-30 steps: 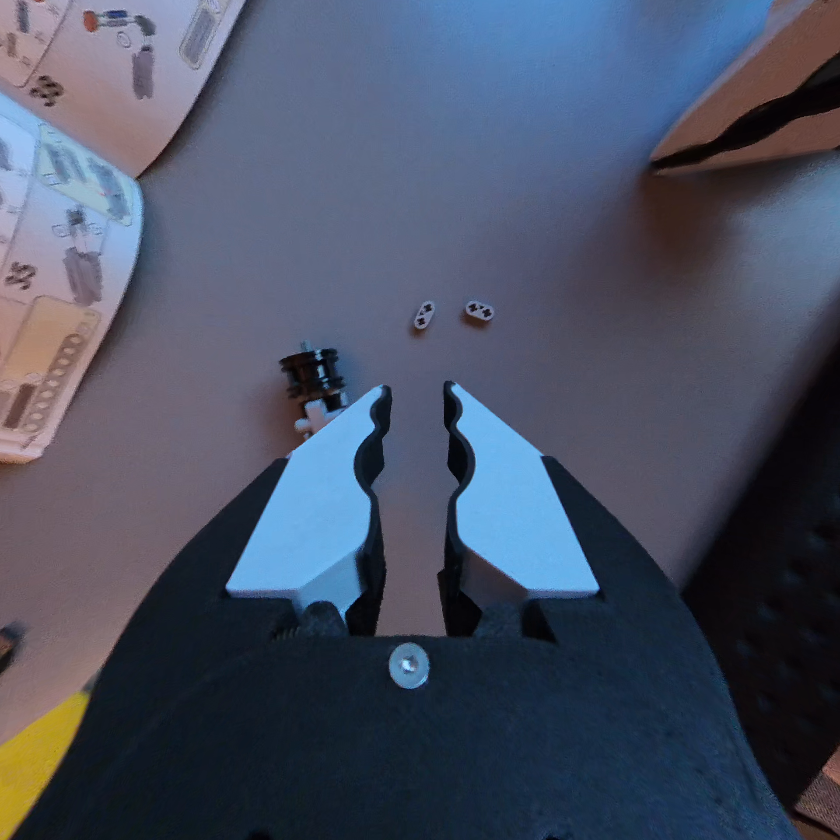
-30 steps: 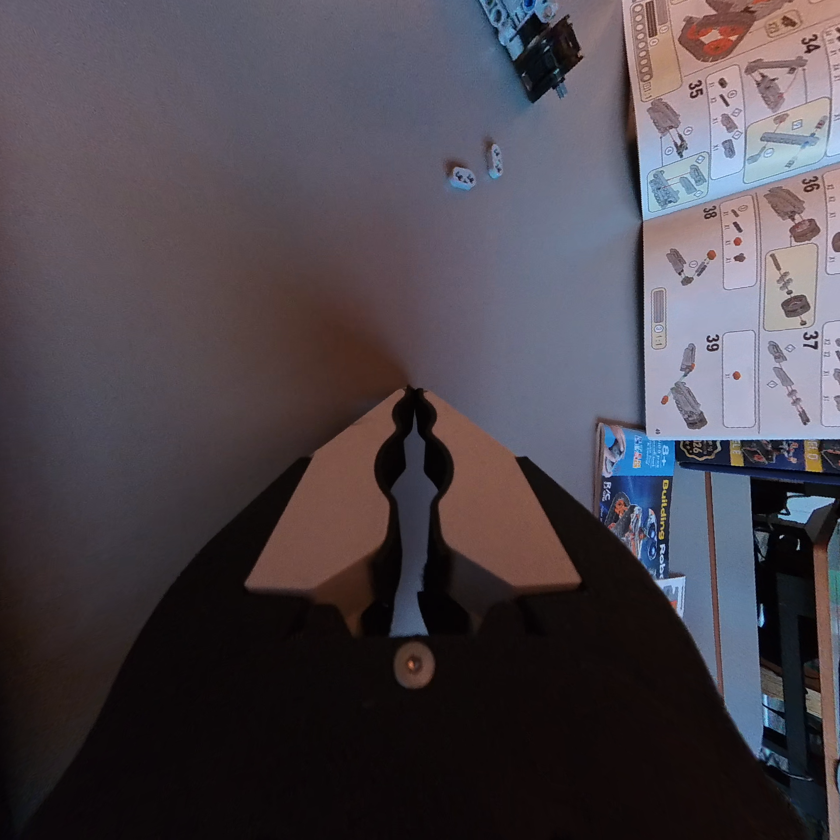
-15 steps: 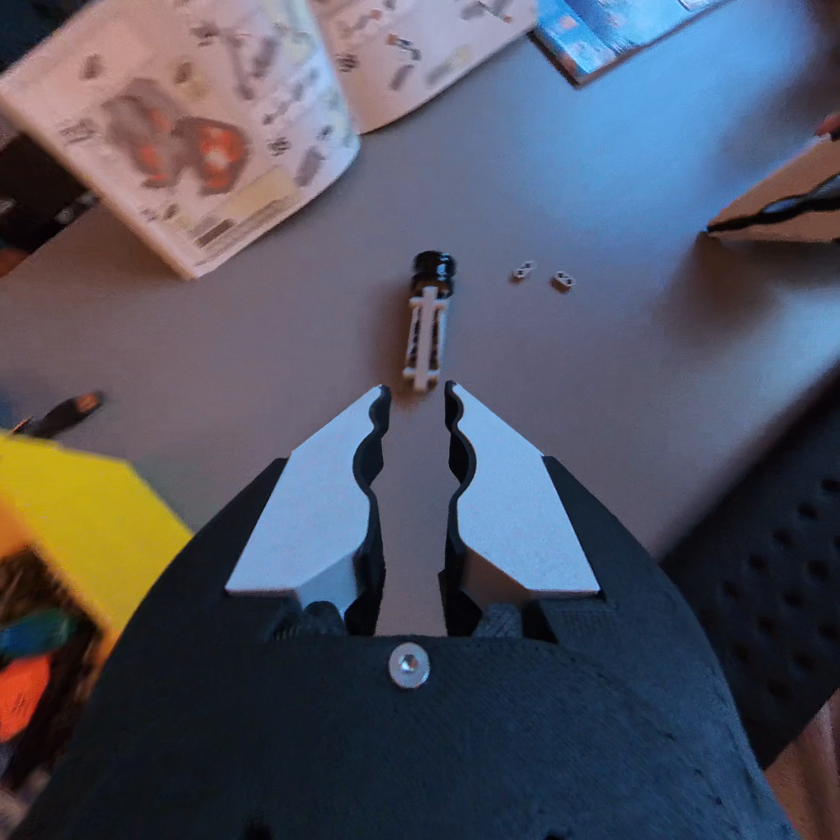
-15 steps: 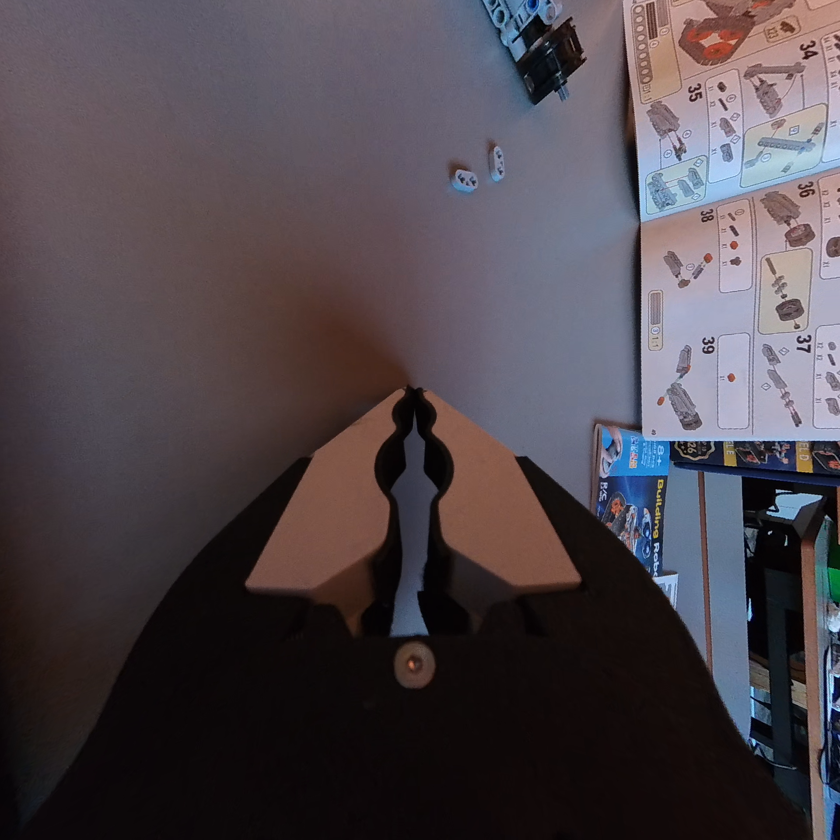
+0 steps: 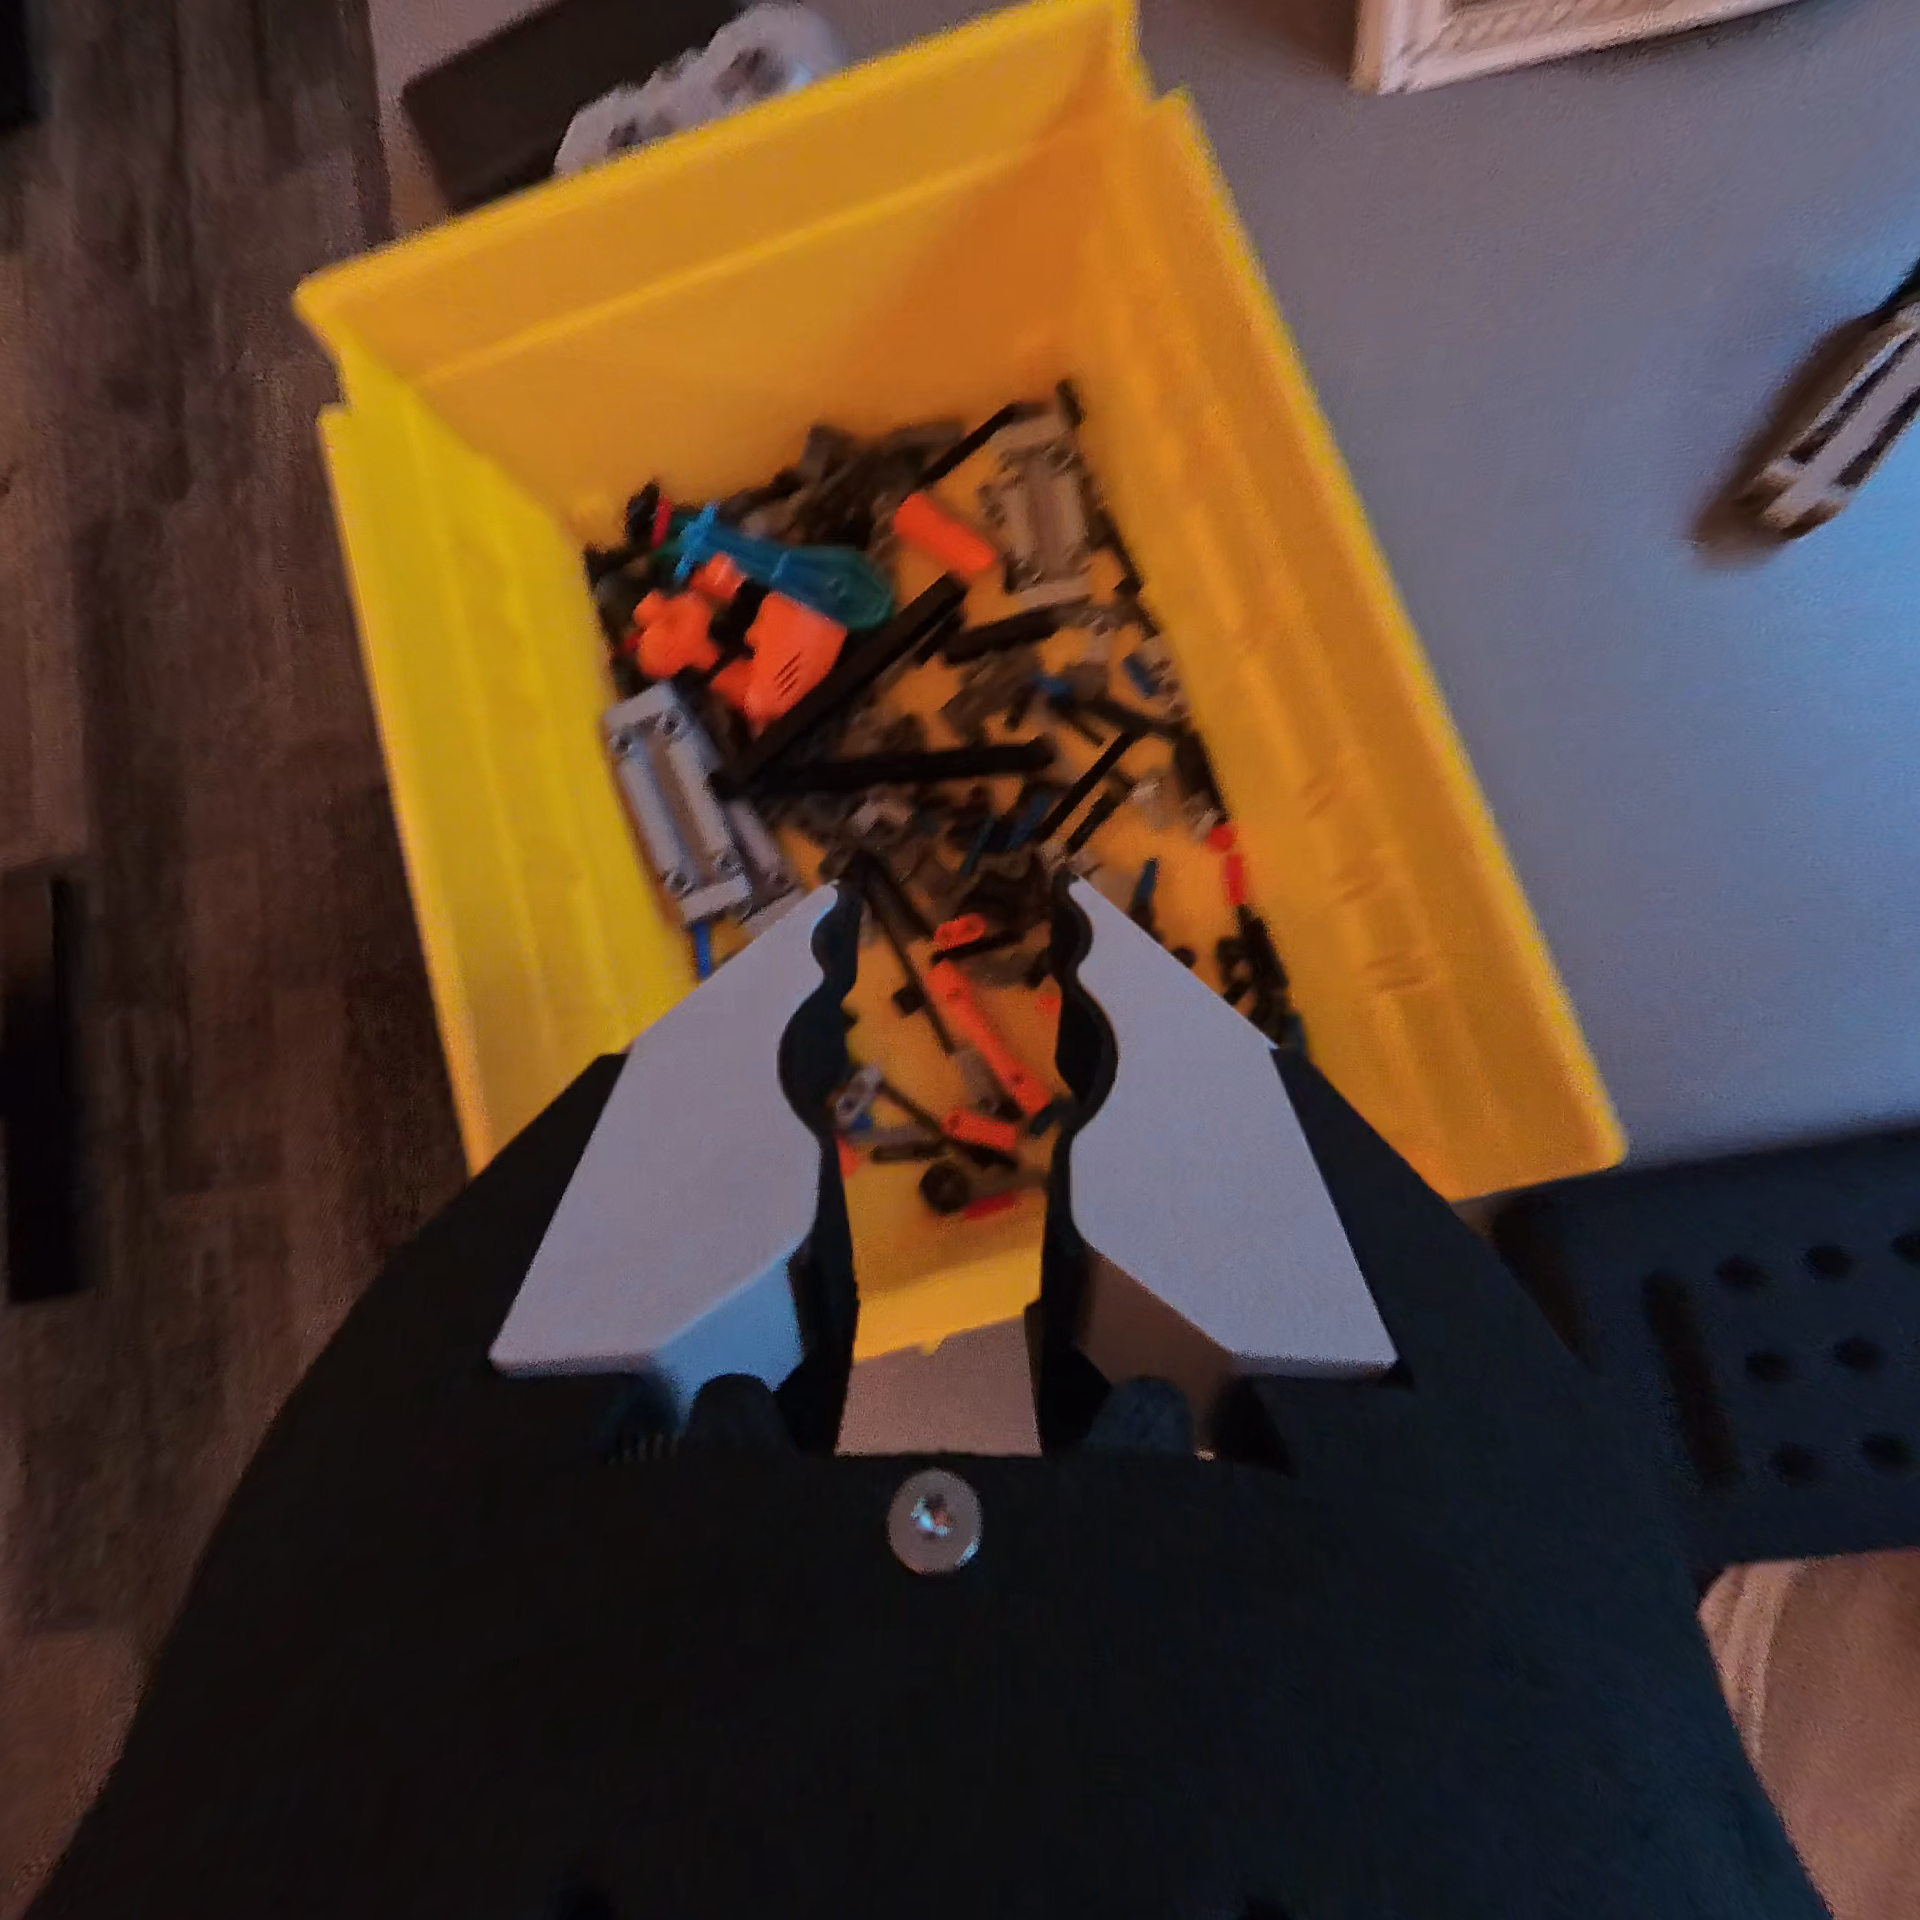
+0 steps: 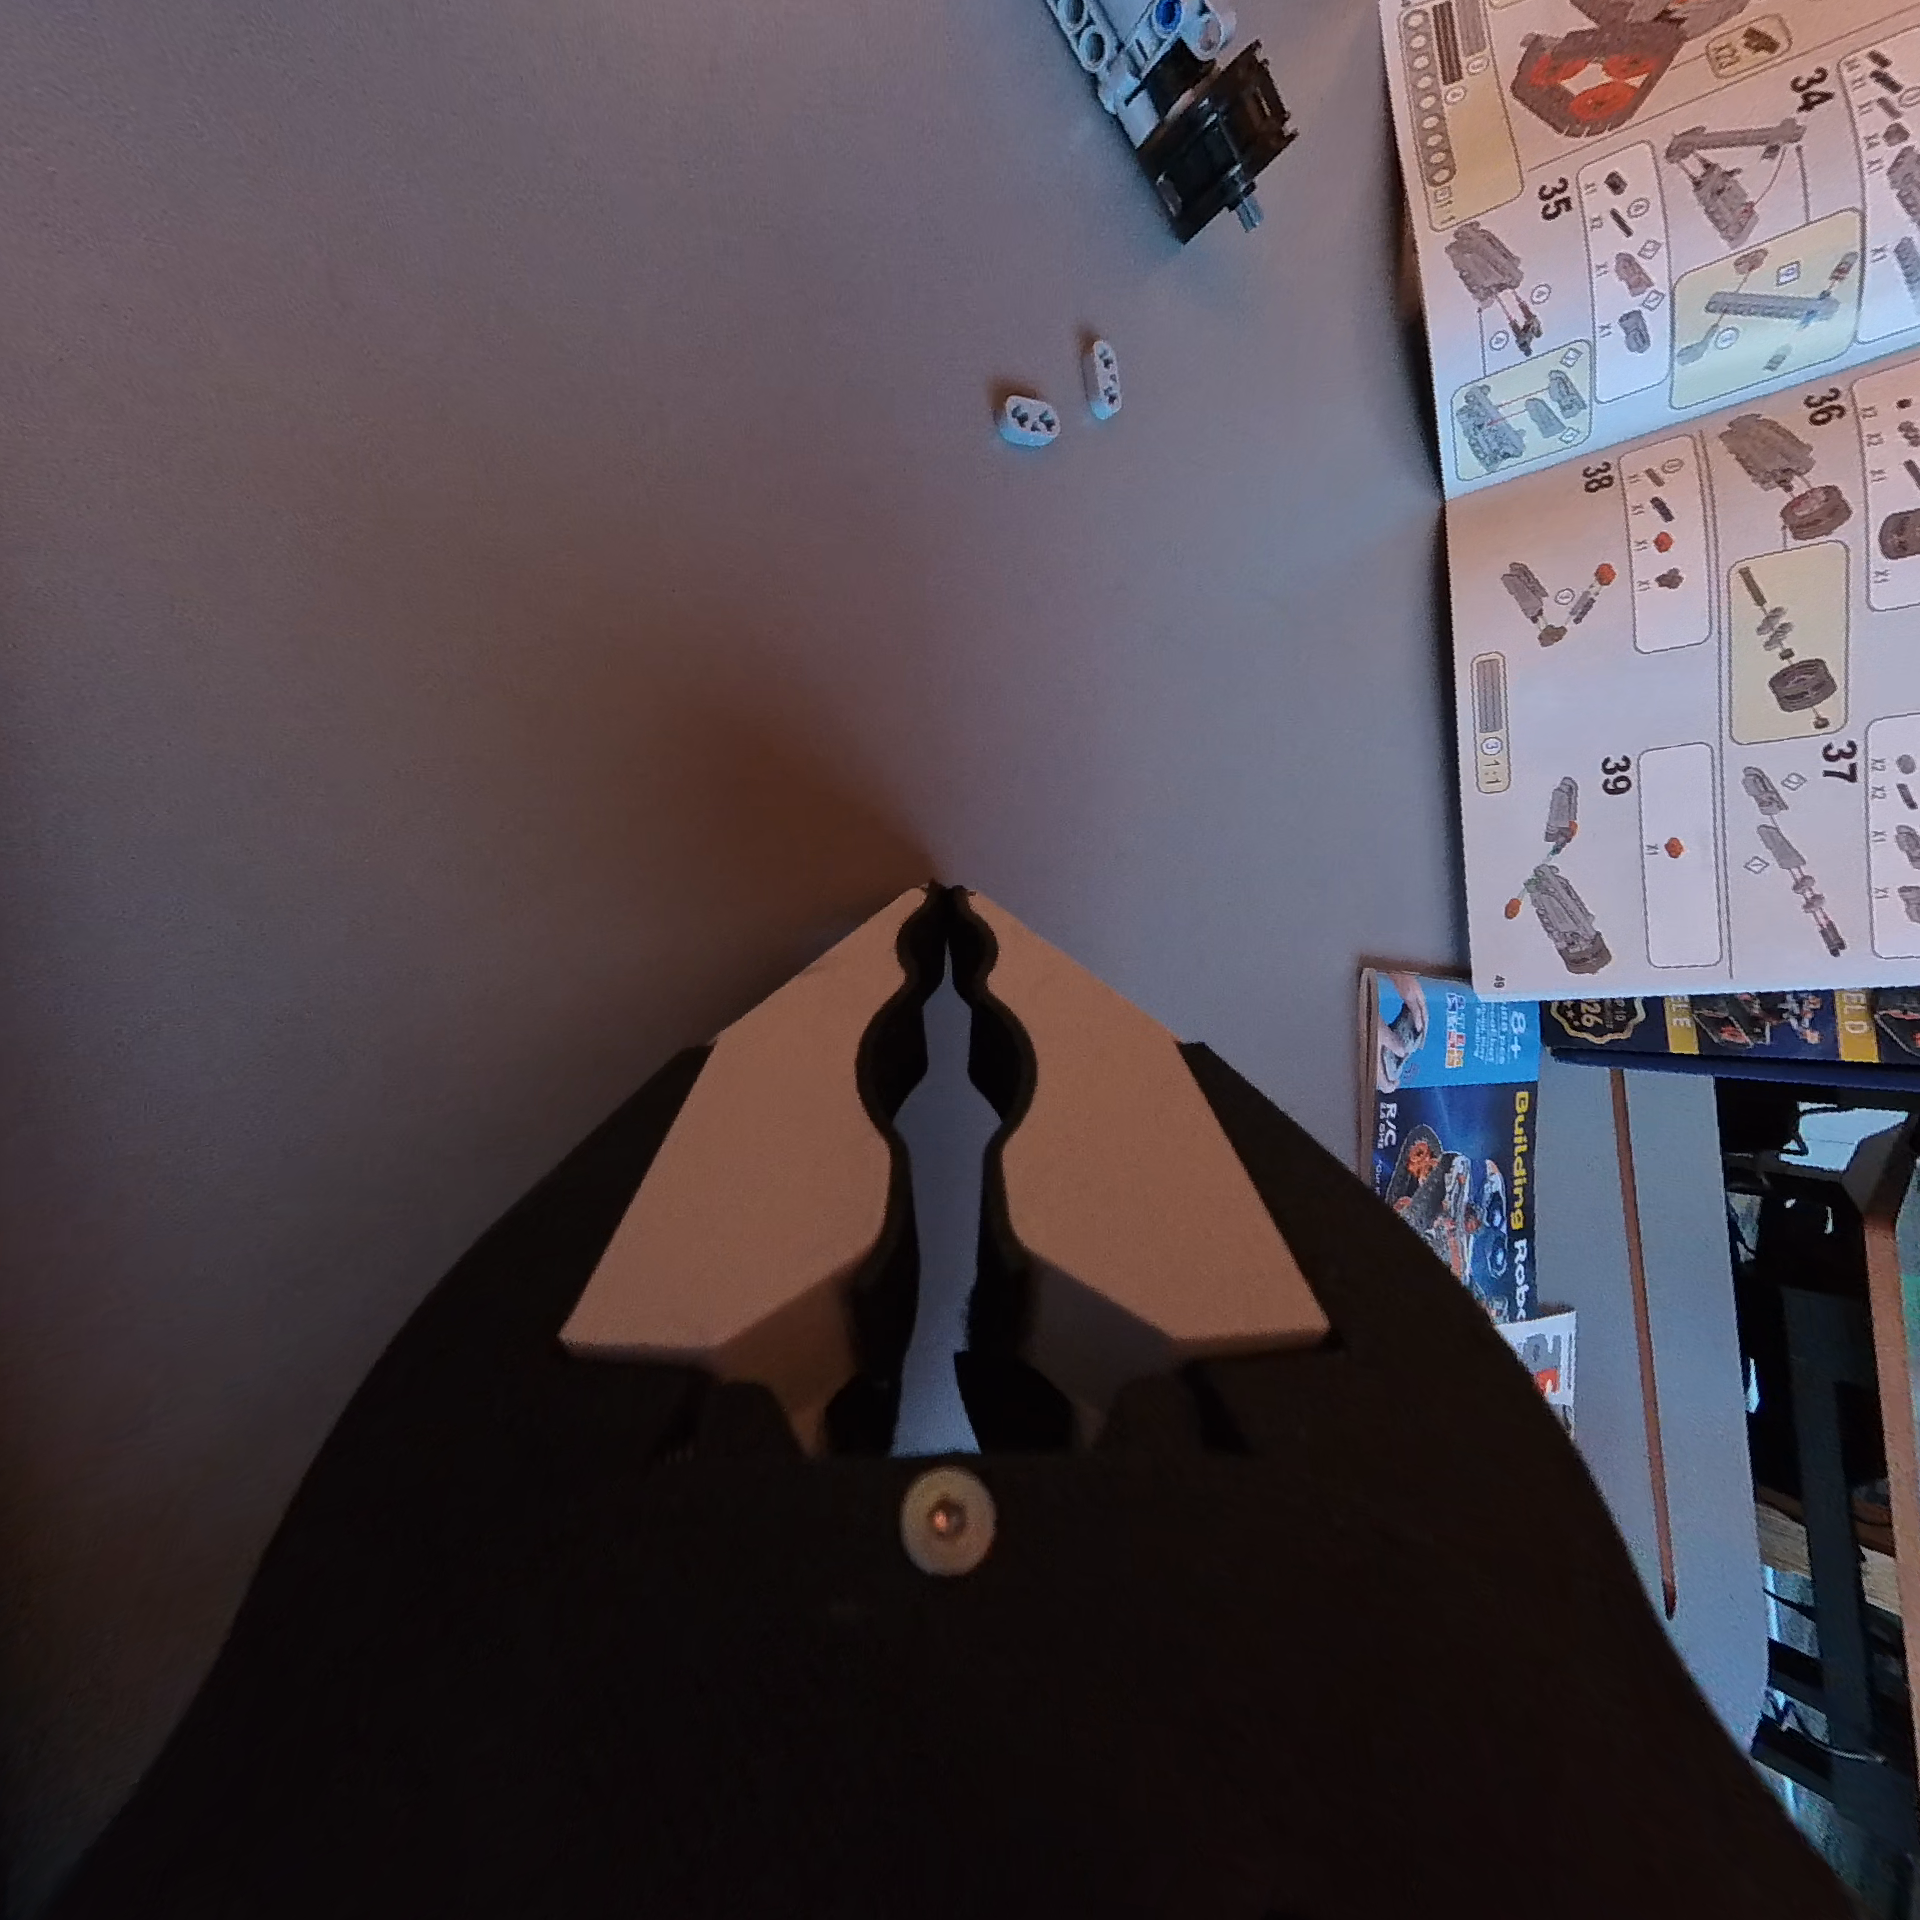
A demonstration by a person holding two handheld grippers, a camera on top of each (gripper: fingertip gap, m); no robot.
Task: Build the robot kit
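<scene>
Left gripper (image 5: 951, 899): jaws spread, empty, above the yellow bin (image 5: 1382, 831) of loose building parts (image 5: 883, 727). Right gripper (image 6: 948, 889): jaws pressed together, empty, over the bare counter (image 6: 416, 520). Two small white connectors (image 6: 1060, 400) lie ahead; the wheel-and-beam assembly (image 6: 1184, 114) runs diagonally, axle toward the instruction booklet (image 6: 1683, 499).

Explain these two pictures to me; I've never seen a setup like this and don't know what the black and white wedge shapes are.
The wedges are two-finger grippers, one held in each of a person's hands, each with a camera looking along its fingers. In the left wrist view, the left gripper is open and empty above a yellow bin of small building pieces. In the right wrist view, the right gripper is shut and empty over a grey table. There lie two small white connectors, a black-and-white assembly and an open instruction booklet.
</scene>
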